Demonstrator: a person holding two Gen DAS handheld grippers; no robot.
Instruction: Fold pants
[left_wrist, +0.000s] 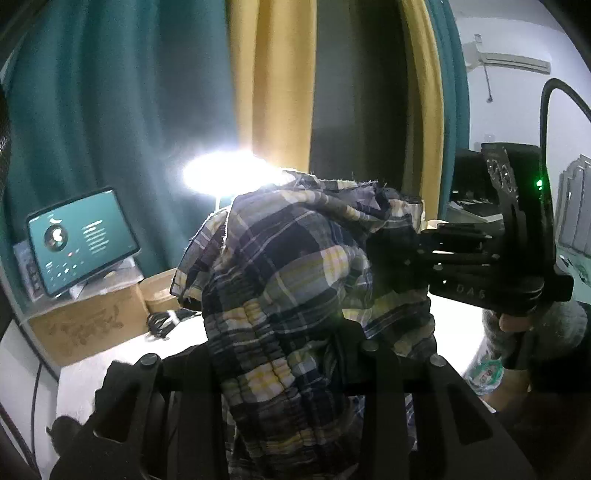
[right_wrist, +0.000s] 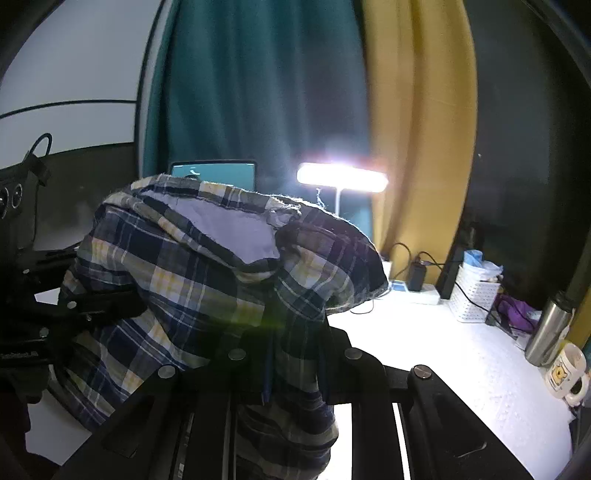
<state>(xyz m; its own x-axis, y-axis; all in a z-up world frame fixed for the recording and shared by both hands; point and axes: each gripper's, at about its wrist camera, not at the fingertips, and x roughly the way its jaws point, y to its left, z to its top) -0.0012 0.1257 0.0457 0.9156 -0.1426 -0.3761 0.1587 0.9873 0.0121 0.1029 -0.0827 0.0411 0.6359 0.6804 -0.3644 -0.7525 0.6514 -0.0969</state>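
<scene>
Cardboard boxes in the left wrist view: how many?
2: the big box under the tablet, a smaller box at its right. The pants may hide more.

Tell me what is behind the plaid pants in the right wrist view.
Behind the plaid pants stand a lit desk lamp, the top edge of a tablet screen and teal and yellow curtains. The pants cover the rest of the tablet and the tabletop beneath.

Plaid pants (left_wrist: 295, 280): navy, yellow and white check, pale lining showing at a raw, frayed hem. Bunched and crumpled, held up off the white table (right_wrist: 461, 362), elastic gathered waistband hanging downward, folds draping over.
</scene>
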